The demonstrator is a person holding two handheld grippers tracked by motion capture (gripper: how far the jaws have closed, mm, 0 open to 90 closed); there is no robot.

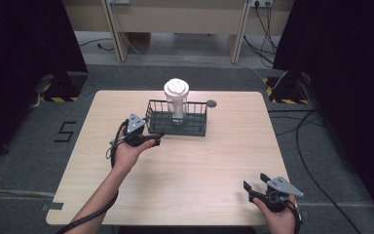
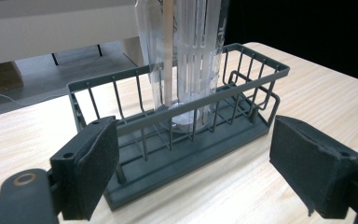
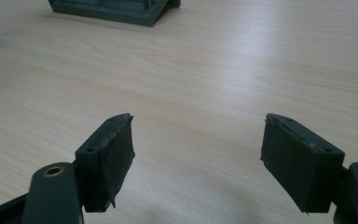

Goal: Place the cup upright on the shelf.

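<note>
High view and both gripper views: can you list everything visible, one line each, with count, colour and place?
Table: one, light wood, centre of the high view.
Wire basket: one, dark grey, on the table's far half, just ahead of the left tongs.
Clear tumbler: one, see-through with a white lid, standing upright in the basket.
Small disc: one, dark grey, by the basket's far right corner.
Cables: several, black, on the grey floor right of the table.
Number marking: one, black, on the floor left of the table.
Left tongs: one, black, open, at the basket's near left corner.
Right tongs: one, black, open, over the table's near right corner.
</note>
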